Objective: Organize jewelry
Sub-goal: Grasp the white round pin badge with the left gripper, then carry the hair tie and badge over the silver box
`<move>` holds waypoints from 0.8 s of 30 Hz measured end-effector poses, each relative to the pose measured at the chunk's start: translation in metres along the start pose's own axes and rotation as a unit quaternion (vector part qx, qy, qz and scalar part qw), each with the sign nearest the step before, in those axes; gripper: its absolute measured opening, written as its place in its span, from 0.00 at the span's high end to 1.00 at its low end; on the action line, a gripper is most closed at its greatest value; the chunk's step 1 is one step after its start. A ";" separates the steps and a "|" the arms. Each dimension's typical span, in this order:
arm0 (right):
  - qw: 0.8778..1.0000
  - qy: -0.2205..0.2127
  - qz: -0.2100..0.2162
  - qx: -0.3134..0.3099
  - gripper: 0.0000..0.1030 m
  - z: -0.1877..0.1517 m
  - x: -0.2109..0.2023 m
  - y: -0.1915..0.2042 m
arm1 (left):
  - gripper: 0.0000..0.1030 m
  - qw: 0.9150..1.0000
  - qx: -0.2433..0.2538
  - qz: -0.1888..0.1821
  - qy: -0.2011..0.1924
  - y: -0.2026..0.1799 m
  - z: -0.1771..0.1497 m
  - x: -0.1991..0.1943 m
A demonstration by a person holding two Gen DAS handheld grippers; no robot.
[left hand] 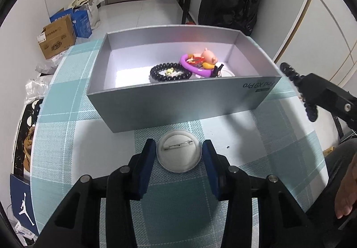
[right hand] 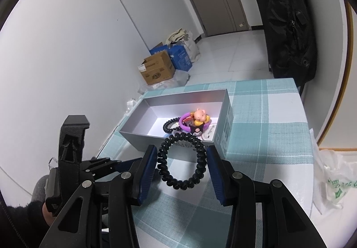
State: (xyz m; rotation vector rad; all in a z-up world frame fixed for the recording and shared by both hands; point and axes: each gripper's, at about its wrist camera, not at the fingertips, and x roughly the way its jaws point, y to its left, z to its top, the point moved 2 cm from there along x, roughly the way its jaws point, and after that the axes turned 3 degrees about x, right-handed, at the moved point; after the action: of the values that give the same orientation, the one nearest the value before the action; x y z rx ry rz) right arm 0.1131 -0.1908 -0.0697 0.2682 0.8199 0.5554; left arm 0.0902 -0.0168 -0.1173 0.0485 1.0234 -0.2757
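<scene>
Closest to the lens, bottom centre of the left wrist view, the left gripper (left hand: 179, 154) has its fingers spread either side of a round badge (left hand: 179, 150), pads right at its rim but the badge is lying flat on the checked cloth (left hand: 279, 149), pin side up. Not lifted yet, I'd say.

In the right wrist view, the right gripper (right hand: 181, 162) carries a black coil tie (right hand: 181, 160) raised off the cloth. The left pad touches it; on the right I can't tell if the pad makes contact, so it's a loose hold at best.

Up mid-frame sits the grey box (left hand: 178, 100), and inside, left to right: a bead bracelet (left hand: 170, 71), a purple ring (left hand: 196, 66), a pink pig charm (left hand: 208, 55), all crowded to the box's right end.

Risks: the flat badge could skid out from the pads when they close, since there's little edge to bite. The springy tie could pop free or snag the box's near wall on the way over.

Writing: "Find X9 Pro" upside down on the box wall, a Jordan logo on the blue bag (left hand: 22, 201) at lower left.
</scene>
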 end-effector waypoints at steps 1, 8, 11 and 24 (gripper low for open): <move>1.000 0.000 0.000 0.001 0.57 0.000 0.001 0.000 | 0.64 1.000 0.000 -0.003 -0.002 0.000 0.000 -0.002; 1.000 -0.002 0.007 0.006 0.57 0.004 0.004 0.001 | 0.64 0.999 -0.014 -0.032 -0.026 0.000 0.006 -0.018; 1.000 -0.004 0.009 0.006 0.57 0.008 0.006 0.001 | 0.64 0.998 -0.013 -0.043 -0.039 -0.002 0.008 -0.025; 1.000 -0.017 0.018 -0.005 0.57 0.030 0.018 0.005 | 0.64 0.991 -0.034 -0.077 -0.108 0.009 0.038 -0.047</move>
State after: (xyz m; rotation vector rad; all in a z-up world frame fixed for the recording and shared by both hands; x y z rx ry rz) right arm 0.1438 -0.1774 -0.0591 0.2836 0.7808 0.5870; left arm 0.1008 -0.0051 -0.0585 -0.1206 0.8218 -0.3789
